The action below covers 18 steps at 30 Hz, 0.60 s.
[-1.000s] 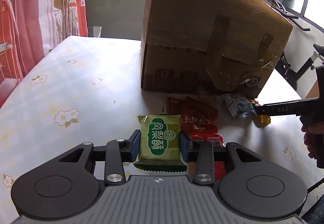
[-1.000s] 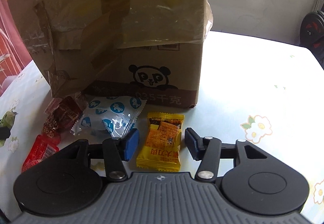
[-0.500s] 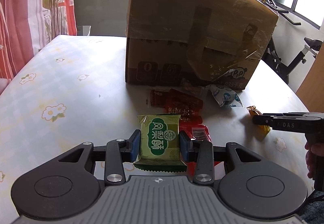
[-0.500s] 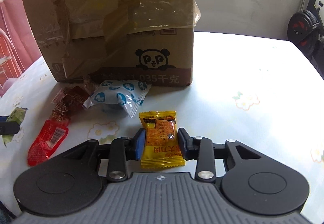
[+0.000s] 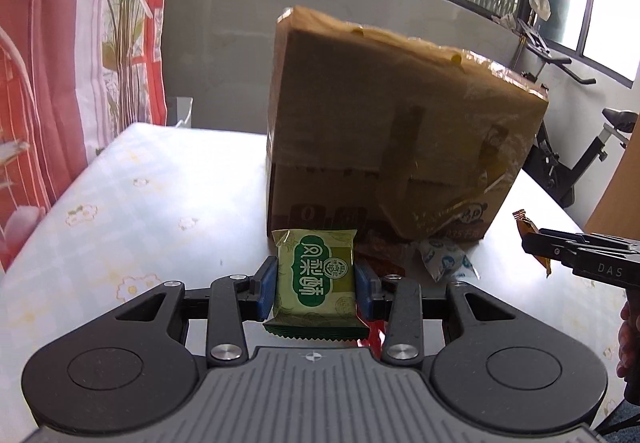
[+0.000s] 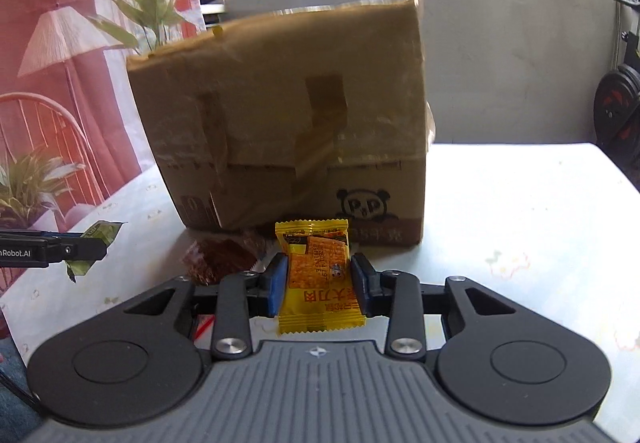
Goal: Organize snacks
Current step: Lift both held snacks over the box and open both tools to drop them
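My left hand-held gripper (image 5: 316, 289) is clamped on the green snack packet (image 5: 316, 285), both blue pads pressing its long edges; the packet stands upright between them, clear of the surface (image 5: 152, 203). My right hand-held gripper (image 6: 318, 285) is likewise clamped on the yellow snack packet (image 6: 318, 279), which sits upright between its blue pads with its lower crimped edge hanging below them. In the left wrist view that same right tool enters from the right edge (its black fingers seen side-on), with an end of the yellow wrapper protruding past them and part of a hand (image 5: 630, 339) at the frame's border. In the right wrist view the left tool enters from the left edge, the green wrapper showing at its tip.

Ahead of both stands the cardboard box (image 5: 400, 147), taped over in brown and clear tape, with a panda logo low on one face; it rests on the pale, flower-patterned surface. At the foot of the box lie the remaining snacks: a dark red packet (image 6: 218, 257) just beside the box's front, a white packet with blue print (image 5: 444, 259) near the box's corner, and a bright red wrapper (image 5: 370, 339) mostly hidden behind my left tool's fingers. Behind the surface I see a red patterned curtain (image 5: 60, 83) and an exercise bike (image 5: 576, 155).
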Each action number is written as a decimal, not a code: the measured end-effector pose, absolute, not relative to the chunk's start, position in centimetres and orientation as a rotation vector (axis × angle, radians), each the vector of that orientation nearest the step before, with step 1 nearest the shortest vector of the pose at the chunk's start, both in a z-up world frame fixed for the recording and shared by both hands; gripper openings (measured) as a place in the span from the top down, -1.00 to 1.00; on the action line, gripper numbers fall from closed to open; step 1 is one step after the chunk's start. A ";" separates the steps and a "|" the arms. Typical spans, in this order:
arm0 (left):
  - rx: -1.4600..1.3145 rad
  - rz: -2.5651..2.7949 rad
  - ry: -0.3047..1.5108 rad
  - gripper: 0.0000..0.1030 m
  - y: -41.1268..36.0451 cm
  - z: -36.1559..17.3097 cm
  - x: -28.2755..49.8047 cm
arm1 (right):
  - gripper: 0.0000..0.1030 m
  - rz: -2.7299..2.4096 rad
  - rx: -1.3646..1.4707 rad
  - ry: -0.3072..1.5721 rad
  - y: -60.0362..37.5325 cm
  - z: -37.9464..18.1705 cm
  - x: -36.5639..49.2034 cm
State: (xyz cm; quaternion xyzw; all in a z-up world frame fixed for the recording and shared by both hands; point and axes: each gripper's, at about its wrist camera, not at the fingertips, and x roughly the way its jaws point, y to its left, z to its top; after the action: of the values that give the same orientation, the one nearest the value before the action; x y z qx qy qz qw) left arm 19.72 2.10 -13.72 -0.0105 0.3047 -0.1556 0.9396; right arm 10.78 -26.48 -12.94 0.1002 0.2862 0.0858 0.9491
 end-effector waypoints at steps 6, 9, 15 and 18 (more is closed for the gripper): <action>-0.023 -0.327 0.499 0.18 1.9 -8.8 21.4 | 0.29 0.201 0.183 0.449 -26.6 -8.1 11.8; -0.007 -0.347 0.452 0.18 0.8 -6.5 22.6 | 0.29 0.210 0.156 0.400 -26.6 -5.6 12.8; -0.012 -0.394 0.394 0.18 -1.4 -2.7 25.9 | 0.29 0.212 0.121 0.377 -26.4 -1.9 16.6; -0.015 -0.392 0.374 0.18 -2.5 -1.3 28.1 | 0.29 0.217 0.111 0.387 -26.5 -0.6 18.9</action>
State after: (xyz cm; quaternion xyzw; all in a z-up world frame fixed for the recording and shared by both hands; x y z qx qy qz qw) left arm 28.10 -2.49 -1.35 -0.0075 0.1849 -0.1936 0.9635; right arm 18.88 -26.51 -0.61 0.0552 0.1920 0.1075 0.9739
